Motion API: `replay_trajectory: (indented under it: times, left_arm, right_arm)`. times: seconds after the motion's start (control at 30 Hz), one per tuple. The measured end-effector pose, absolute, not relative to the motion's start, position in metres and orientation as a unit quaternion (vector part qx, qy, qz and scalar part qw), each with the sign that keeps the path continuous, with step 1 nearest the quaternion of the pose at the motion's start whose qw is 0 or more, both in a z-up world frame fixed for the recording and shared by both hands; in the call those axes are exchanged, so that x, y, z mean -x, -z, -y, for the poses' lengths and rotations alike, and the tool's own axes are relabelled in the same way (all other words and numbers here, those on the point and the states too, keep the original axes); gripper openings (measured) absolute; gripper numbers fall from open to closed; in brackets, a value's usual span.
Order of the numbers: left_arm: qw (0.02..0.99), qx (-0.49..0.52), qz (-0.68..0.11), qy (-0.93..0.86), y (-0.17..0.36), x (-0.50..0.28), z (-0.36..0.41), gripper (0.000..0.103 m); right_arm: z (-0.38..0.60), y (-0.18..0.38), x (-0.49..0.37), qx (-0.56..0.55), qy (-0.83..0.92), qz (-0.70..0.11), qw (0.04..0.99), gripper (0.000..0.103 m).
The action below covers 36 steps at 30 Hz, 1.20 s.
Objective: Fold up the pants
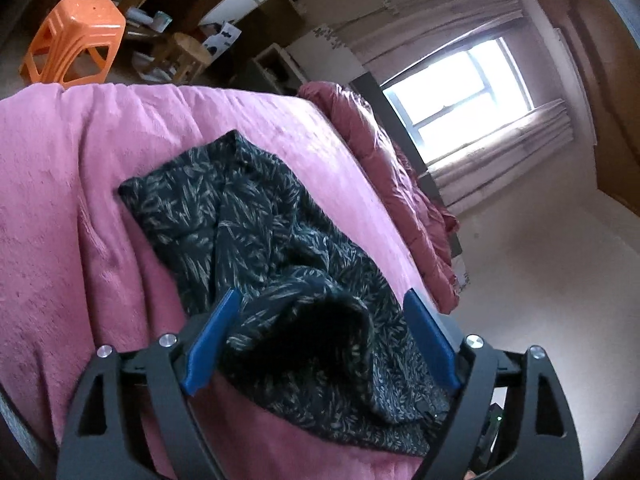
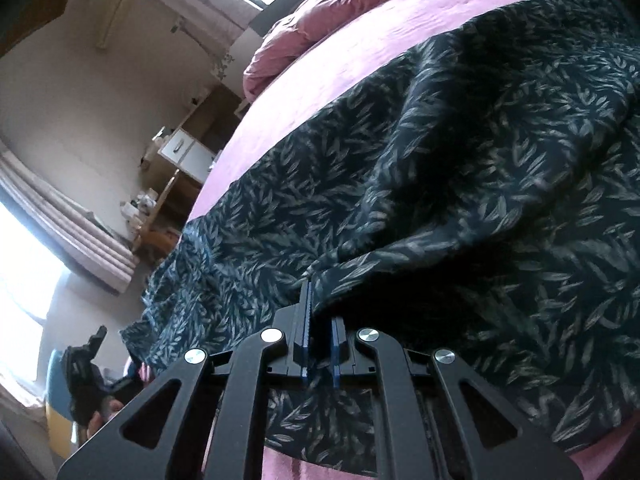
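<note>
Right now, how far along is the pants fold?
Early. Nothing looks folded: the dark leaf-print pants lie rumpled in a heap on the pink bedspread. In hand: the right gripper is shut on a fold of cloth, while the left gripper is open, its fingers astride the bunched fabric. Left: spreading the pants flat and every fold.
</note>
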<state>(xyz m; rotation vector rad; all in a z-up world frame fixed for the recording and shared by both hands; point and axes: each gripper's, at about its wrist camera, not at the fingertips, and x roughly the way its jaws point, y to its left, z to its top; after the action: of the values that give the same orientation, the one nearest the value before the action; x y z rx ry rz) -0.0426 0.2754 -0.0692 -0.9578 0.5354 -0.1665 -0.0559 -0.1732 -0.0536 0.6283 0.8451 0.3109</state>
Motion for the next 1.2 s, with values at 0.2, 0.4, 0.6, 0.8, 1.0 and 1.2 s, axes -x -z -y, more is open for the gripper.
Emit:
replay_trajectory:
  times: [0.2,0.4,0.6,0.8,1.0,1.2]
  left_arm:
    - [0.833,0.499,-0.237,0.028,0.059,0.058,-0.289,0.087]
    - [0.864,0.452,-0.221,-0.035,0.037,0.082,-0.277,0.086]
    - [0.856,0.432,-0.283,0.023,0.044,0.066,-0.245,0.085]
    - [0.814,0.468,-0.343,-0.011,0.069,0.021,-0.258,0.062]
    - [0.817,0.460,-0.346,-0.016,0.067,-0.010,-0.271,0.012]
    - [0.862,0.422,-0.279,0.033,0.012,-0.016,-0.294,0.009]
  right_arm:
    - [0.203,0.059,0.058,-0.370,-0.119,-0.392,0.834,0.022]
    - [0.213,0.063,0.058,-0.398,-0.114,-0.387,0.824,0.022]
    - [0.220,0.071,0.051,-0.426,-0.119,-0.376,0.814,0.022]
    - [0.220,0.061,0.054,-0.410,-0.126,-0.359,0.829,0.014]
    - [0.215,0.061,0.050,-0.397,-0.118,-0.367,0.833,0.007]
    - [0.202,0.028,0.063,-0.365,-0.183,-0.326,0.853,0.005]
